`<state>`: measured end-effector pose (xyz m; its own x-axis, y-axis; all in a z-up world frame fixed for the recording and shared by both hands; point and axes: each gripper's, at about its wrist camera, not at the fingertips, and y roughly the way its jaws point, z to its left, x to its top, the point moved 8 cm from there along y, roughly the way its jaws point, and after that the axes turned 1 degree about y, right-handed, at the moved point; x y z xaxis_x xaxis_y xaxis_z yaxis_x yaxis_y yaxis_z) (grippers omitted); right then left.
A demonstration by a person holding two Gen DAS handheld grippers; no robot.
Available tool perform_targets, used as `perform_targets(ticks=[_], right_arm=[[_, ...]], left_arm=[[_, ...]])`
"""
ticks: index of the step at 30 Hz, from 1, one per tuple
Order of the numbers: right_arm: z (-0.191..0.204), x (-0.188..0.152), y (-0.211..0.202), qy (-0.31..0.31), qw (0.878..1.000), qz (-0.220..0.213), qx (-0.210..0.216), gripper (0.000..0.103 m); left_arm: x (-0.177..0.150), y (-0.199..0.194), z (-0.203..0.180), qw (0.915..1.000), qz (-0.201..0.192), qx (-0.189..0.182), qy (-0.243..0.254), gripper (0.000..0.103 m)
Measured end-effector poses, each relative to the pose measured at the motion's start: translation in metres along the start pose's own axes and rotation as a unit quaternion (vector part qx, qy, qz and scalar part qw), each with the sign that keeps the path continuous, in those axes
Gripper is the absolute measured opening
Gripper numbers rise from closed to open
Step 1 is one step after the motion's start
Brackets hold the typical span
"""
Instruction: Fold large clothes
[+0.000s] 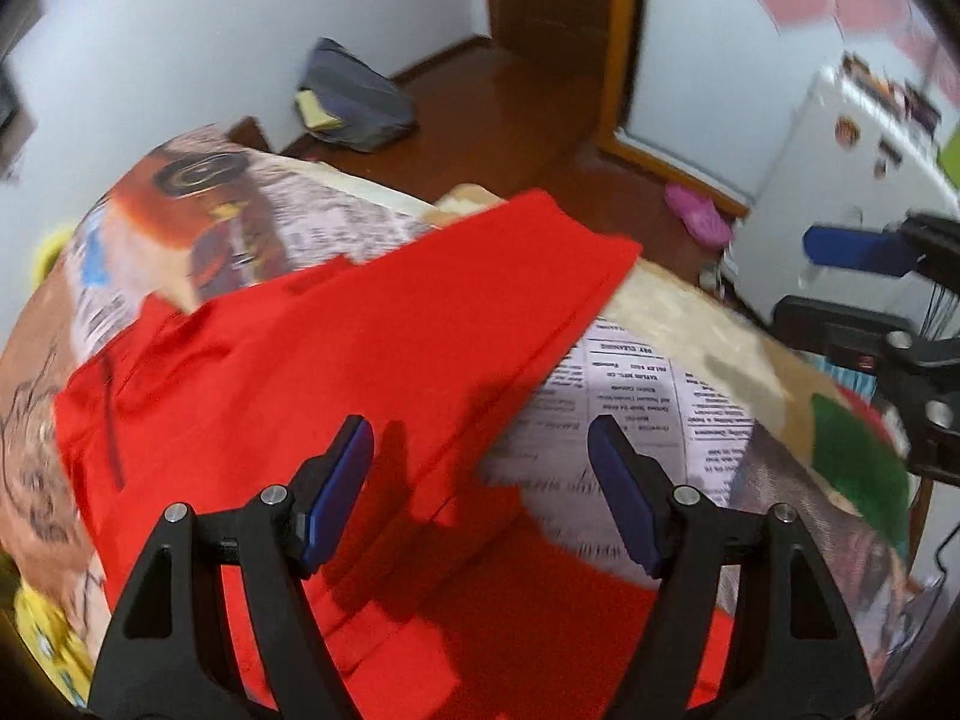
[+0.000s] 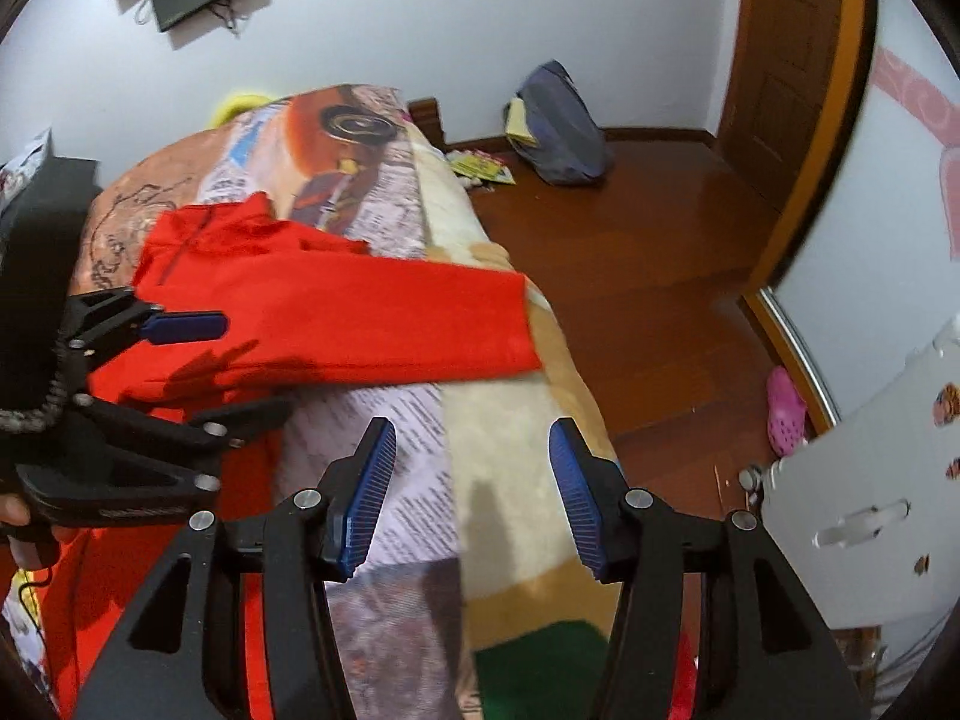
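Observation:
A red long-sleeved top (image 1: 312, 372) lies spread on the bed's printed blanket (image 1: 648, 396). Its sleeve (image 2: 384, 318) stretches out to the bed's right edge, and its zip collar (image 2: 198, 228) is at the far end. My left gripper (image 1: 480, 480) is open and empty, hovering over the top's body near its edge. It also shows in the right wrist view (image 2: 198, 360), at the left over the red cloth. My right gripper (image 2: 474, 468) is open and empty above the bare blanket, just short of the sleeve. It shows in the left wrist view (image 1: 852, 276), at the right.
The blanket (image 2: 498, 468) covers the bed, with a wooden floor (image 2: 630, 252) to the right. A blue-grey bag (image 2: 561, 126) lies by the far wall. A pink shoe (image 2: 786, 411) lies near a white cabinet (image 2: 870, 480). A wooden door (image 2: 786, 60) is at the far right.

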<state>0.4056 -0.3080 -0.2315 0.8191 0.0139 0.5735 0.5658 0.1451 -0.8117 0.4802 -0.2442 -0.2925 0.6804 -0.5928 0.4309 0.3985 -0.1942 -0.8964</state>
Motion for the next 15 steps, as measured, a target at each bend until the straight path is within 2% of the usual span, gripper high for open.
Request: perform_targets(ticks=[3,4,5,7,8,9,10,15], right_arm=[[-0.011,-0.006,0.005,0.015,1.000,0.006,0.001,0.050],[-0.013,-0.007,0.006,0.020,1.000,0.007,0.001,0.050],[-0.015,-0.008,0.008,0.025,1.000,0.009,0.002,0.050],[-0.019,-0.011,0.008,0.028,1.000,0.011,0.002,0.050],[-0.019,-0.011,0.009,0.028,1.000,0.012,0.002,0.050],[-0.018,-0.011,0.009,0.027,1.000,0.013,0.002,0.050],[-0.018,-0.011,0.010,0.026,1.000,0.014,0.003,0.050],[-0.008,-0.009,0.005,0.013,1.000,0.008,0.009,0.050]], left_arm=[[0.004,0.025,-0.005,0.9997,0.022,-0.004,0.001,0.071],[0.006,0.032,-0.003,0.9997,0.023,-0.002,-0.004,0.061],[0.007,0.035,-0.002,0.9997,0.024,0.000,-0.006,0.056],[0.011,0.038,0.002,0.9998,0.015,-0.003,-0.014,0.033],[0.014,0.039,0.004,0.9996,0.014,-0.009,-0.021,0.025],[0.015,0.037,0.007,0.9992,0.011,-0.016,-0.034,0.006],[0.017,0.036,0.011,0.9989,0.008,-0.014,-0.043,0.003],[0.025,-0.009,0.045,0.9935,-0.050,-0.009,-0.102,0.002]])
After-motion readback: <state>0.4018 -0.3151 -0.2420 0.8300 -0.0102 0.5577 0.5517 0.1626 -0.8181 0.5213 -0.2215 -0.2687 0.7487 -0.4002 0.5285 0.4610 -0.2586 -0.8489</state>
